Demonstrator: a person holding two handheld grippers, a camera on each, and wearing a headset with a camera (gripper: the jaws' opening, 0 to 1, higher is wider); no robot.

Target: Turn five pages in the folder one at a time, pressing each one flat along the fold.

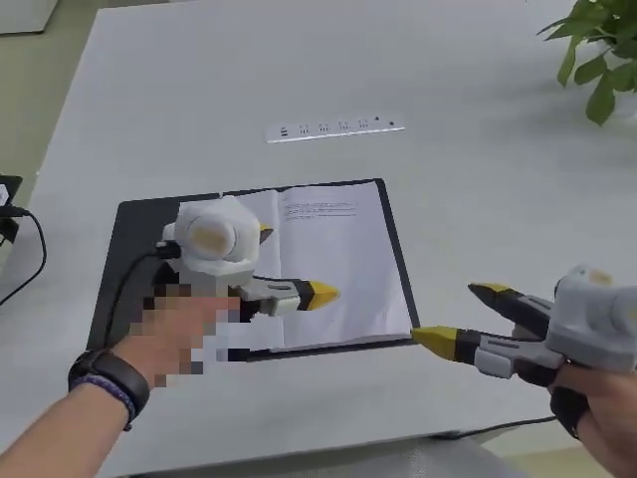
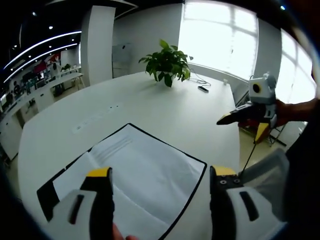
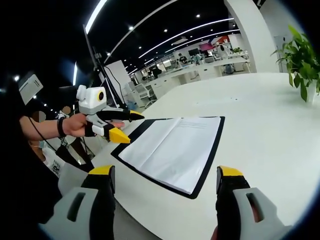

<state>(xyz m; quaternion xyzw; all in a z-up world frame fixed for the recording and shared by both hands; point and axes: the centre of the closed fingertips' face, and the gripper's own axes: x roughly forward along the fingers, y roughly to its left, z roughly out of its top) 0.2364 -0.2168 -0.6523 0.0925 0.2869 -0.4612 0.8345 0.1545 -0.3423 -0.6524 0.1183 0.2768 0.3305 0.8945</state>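
Note:
A black folder (image 1: 134, 259) lies open on the white table, with a white printed page (image 1: 338, 249) on its right half. My left gripper (image 1: 296, 262) hovers over the middle of the folder, open, nothing between its jaws. The left gripper view looks down on the page (image 2: 145, 170) past that gripper (image 2: 161, 172). My right gripper (image 1: 459, 315) is open beside the folder's lower right corner, just off the page and empty. In the right gripper view the folder (image 3: 175, 145) lies ahead of the right gripper (image 3: 165, 171), with the left gripper (image 3: 127, 126) above its far edge.
A socket strip (image 1: 333, 128) is set into the table behind the folder. A potted plant (image 1: 597, 60) stands at the far right. A black cable (image 1: 30, 259) runs along the left edge. The table's front edge is close below the folder.

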